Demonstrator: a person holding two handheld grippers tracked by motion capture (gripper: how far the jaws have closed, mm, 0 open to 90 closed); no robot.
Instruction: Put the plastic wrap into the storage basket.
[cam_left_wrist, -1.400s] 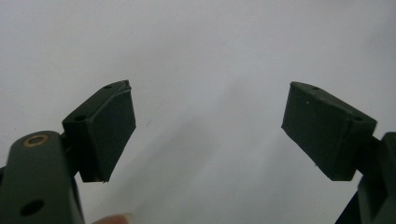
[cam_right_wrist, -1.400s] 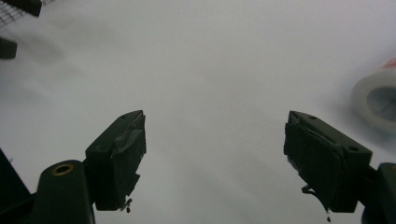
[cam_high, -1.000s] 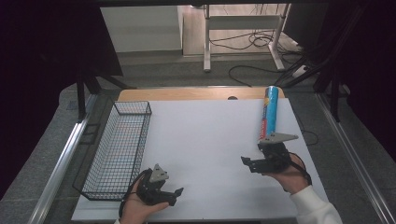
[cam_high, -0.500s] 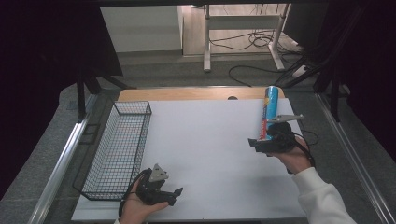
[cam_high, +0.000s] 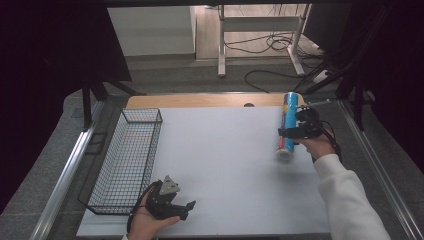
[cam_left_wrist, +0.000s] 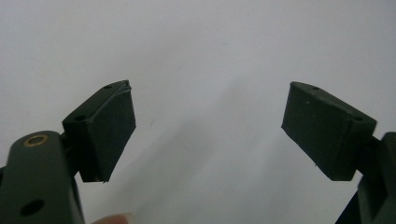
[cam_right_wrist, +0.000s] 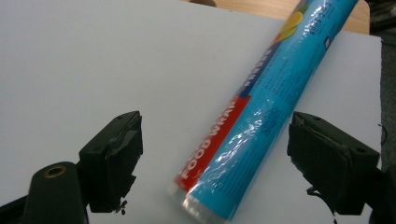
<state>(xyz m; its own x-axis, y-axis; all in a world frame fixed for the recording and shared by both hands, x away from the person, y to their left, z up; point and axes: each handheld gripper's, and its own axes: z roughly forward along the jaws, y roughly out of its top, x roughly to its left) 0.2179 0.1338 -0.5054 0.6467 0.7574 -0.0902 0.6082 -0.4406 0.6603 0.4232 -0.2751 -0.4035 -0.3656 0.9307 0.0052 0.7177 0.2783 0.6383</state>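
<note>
My right tongs (cam_high: 289, 133) sit at the far right of the bench (cam_high: 225, 150), forearm stretched forward, sleeve angling up from the near edge. Jaws have just been spreading; they stand released, either side of the food wrap roll (cam_right_wrist: 261, 116), pads not pressing it. The roll lies flat on the white sheet, its near end between my jaws, its far end reaching the wooden back edge. My left tongs (cam_high: 172, 205) rest low at the near edge beside the wire basket (cam_high: 127, 160), palm under, jaws apart, holding nothing.
</note>
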